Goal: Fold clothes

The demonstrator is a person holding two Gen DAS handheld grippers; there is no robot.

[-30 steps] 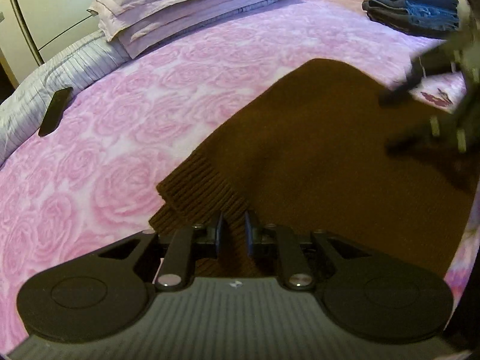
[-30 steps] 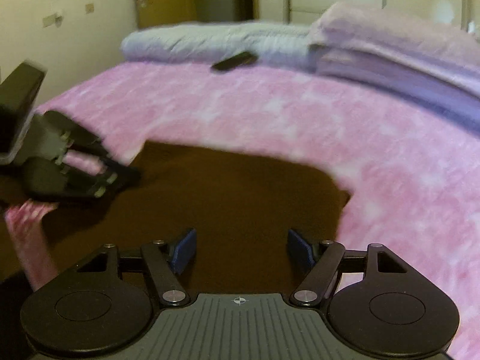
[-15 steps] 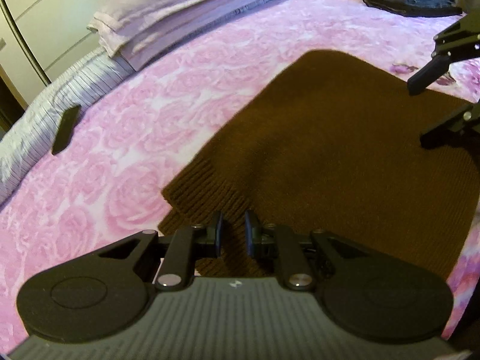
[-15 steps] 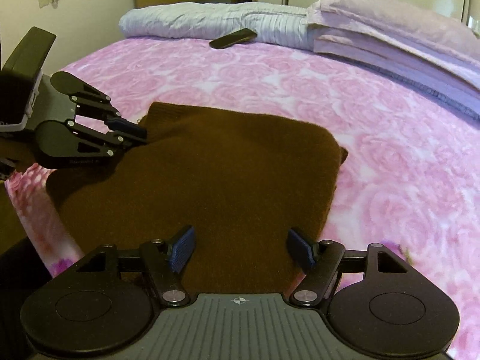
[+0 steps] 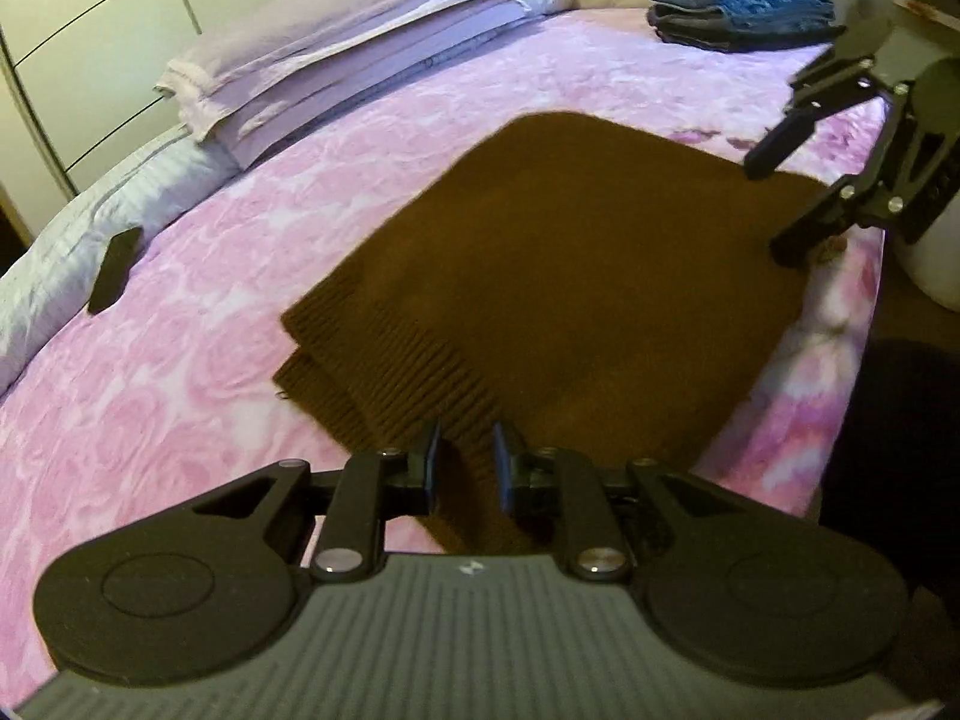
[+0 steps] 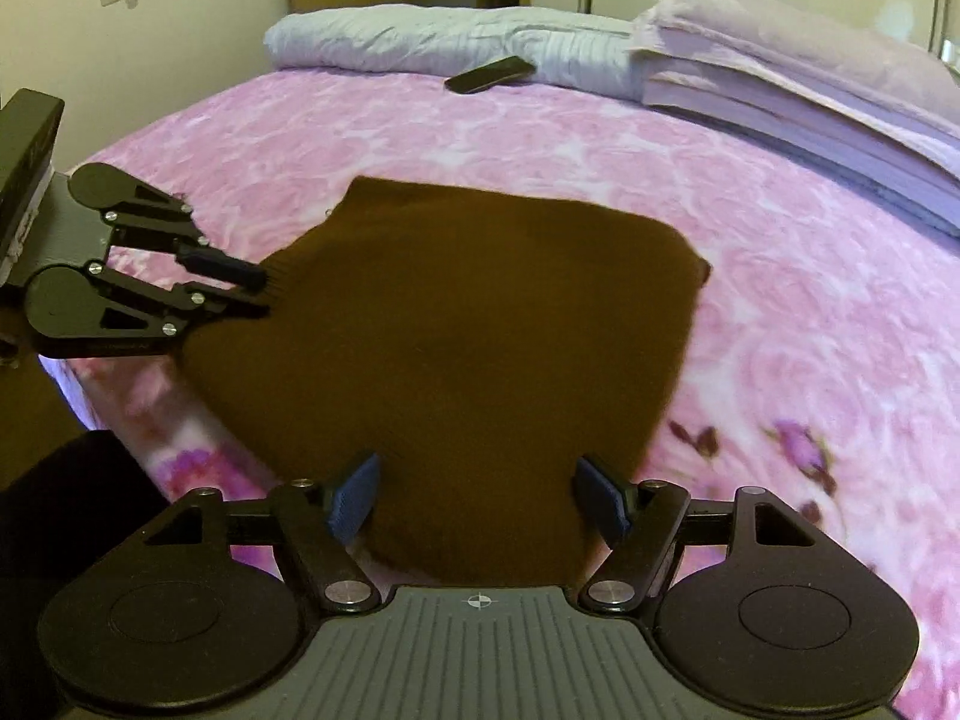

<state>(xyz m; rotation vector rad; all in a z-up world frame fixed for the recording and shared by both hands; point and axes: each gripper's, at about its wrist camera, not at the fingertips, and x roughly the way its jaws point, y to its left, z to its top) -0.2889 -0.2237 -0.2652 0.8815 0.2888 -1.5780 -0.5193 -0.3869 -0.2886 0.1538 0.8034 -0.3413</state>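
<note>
Brown sweater [image 5: 576,276] already folded on bed [image 5: 180,372]; your left gripper [image 5: 465,468] fingers pinch its ribbed hem, right gripper [image 6: 480,495] fingers apart over opposite edge; one more fold probably left.

Brown knit sweater [image 5: 588,276]: matt wool-like cloth, ribbed and coarse at the hem, finer and smoother across the body. Pink rose-print blanket [image 5: 198,360]: soft, plush, faintly sheened. Folded lilac sheets [image 5: 336,60]: smooth woven cloth. Stacked jeans [image 5: 744,6]: rough denim. Left gripper [image 5: 465,468] and right gripper [image 6: 480,498]: matt black plastic, ridged grey housing, shiny metal pivot pins, blue rubbery finger pads [image 6: 354,495]. Remote [image 6: 491,74]: glossy black plastic. Wardrobe doors [image 5: 90,12]: smooth, glossy.
</note>
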